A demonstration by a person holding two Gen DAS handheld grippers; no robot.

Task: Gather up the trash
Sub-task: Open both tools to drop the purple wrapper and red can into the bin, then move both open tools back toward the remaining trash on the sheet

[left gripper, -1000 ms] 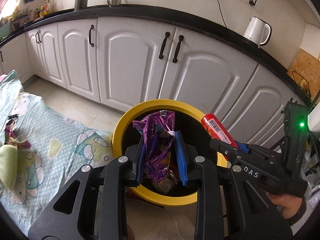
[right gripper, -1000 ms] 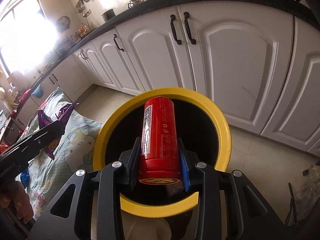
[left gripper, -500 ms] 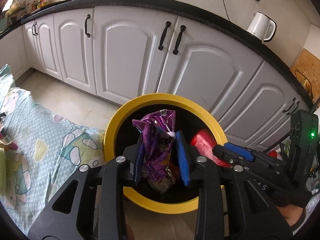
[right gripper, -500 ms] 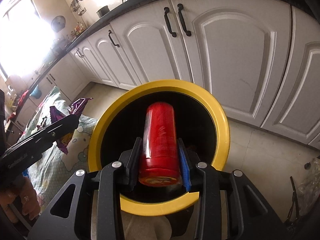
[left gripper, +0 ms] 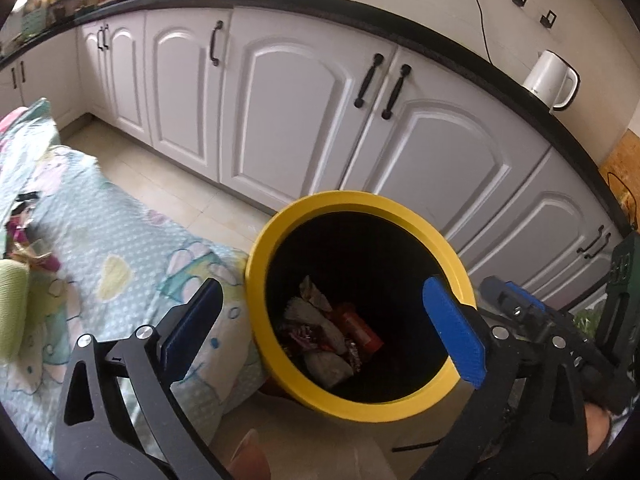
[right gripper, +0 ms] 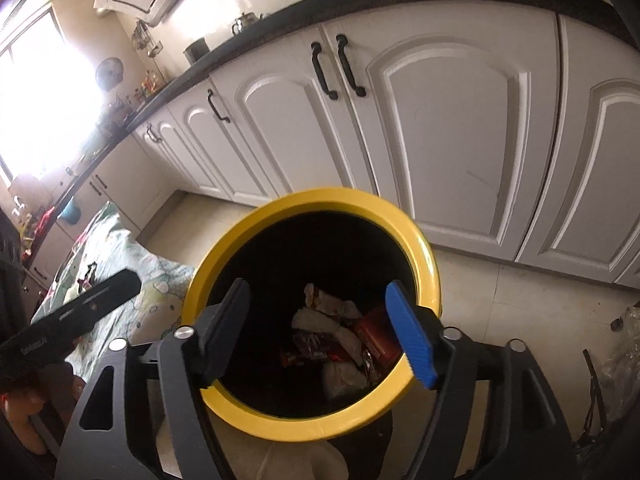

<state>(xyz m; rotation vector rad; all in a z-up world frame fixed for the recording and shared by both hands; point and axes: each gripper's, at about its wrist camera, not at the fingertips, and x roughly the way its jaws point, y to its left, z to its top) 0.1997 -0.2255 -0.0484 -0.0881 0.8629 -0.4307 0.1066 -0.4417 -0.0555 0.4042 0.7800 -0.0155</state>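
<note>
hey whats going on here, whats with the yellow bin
A person is clearing trash with a pair of tongs in each hand. Both the left tongs and the right tongs hang over the yellow bin, and their jaws have just been opening, with nothing between them now. A red can and crumpled wrappers lie at the bottom of the bin, beside a patterned cloth.

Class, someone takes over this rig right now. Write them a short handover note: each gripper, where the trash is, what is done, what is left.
Left gripper: jaws have just been opening, now wide, nothing between them.
Right gripper: jaws have just been opening too, empty, over the bin mouth.
Yellow-rimmed bin: on the floor by the white cabinets.
Done: red can and wrappers lie at the bin's bottom.
Left: more litter seems to remain on the patterned cloth; fetch it next.
</note>
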